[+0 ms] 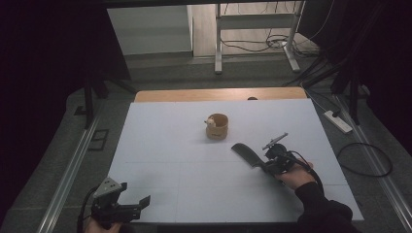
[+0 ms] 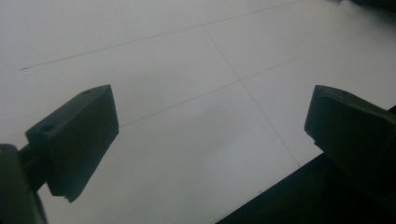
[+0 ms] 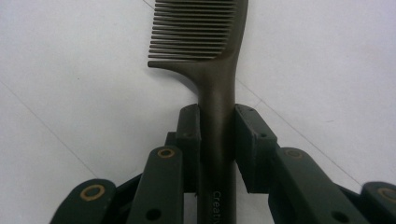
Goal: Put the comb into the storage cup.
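One white table [image 1: 160, 145] bears a wooden cup [image 1: 217, 126]; near its right lies the comb [image 1: 247, 154], handle clamped by the right gripper [image 3: 217, 126]. Grasp made, lifting remains. Left gripper [image 1: 136, 200] gapes wide, empty.

- On the desk [image 1: 160, 145], toward the far middle: a cup [image 1: 217, 126], upright, with a small item [image 1: 211, 122] in it at its left rim
- Nearer and to the right of the cup, well apart from it: a comb [image 1: 244, 154], lying flat, toothed end toward the cup, handle toward the right edge
- At the comb's handle: right gripper [image 1: 270, 164], jaws pressed on either side of the handle [image 3: 217, 140], teeth [image 3: 196, 28] reaching out beyond them
- At the near left corner: left gripper [image 1: 133, 201], over the desk's edge, jaws wide apart with bare desk [image 2: 196, 130] between them, well apart from comb and cup
- Beyond the far edge: a floor [image 1: 194, 73] with cables [image 1: 262, 43] and a frame's legs [image 1: 218, 53]
- Right of the desk, on the floor: a power strip [image 1: 338, 121]
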Demonstrator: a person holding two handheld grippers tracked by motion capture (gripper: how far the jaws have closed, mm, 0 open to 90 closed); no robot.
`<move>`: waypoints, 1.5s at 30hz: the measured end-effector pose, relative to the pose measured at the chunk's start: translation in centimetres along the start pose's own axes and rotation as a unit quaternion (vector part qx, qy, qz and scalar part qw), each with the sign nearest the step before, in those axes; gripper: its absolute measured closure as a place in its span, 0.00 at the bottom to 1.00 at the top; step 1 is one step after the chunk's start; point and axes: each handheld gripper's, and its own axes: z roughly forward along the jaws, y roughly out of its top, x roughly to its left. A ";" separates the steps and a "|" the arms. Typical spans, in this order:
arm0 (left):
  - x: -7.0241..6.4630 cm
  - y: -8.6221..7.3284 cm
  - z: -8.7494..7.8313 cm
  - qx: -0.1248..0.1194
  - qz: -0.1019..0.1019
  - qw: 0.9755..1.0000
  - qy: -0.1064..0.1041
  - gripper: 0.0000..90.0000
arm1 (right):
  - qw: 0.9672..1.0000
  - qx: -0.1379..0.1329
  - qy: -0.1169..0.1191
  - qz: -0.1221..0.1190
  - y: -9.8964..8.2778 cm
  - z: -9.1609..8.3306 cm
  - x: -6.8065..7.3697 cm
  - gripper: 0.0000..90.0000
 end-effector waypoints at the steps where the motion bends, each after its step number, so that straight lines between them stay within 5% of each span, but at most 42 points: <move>1: 0.0 0.0 0.0 0.000 0.000 1.000 0.000 0.03 | 1.000 0.000 0.000 0.000 0.0 0.0 0.0 0.80; 10: 0.3 0.1 -0.3 -0.028 -0.019 0.998 -0.045 0.00 | 1.000 -0.021 0.007 -0.004 -0.4 -0.3 -0.1 0.81; 19: -0.3 1.0 0.8 -0.023 0.018 0.998 -0.055 0.00 | 0.998 -0.059 0.012 -0.008 -0.8 -1.5 -0.1 0.81; 45: -1.0 6.1 3.6 -0.033 0.052 0.994 -0.090 0.00 | 0.991 -0.125 0.012 -0.040 -1.9 -4.3 0.8 0.81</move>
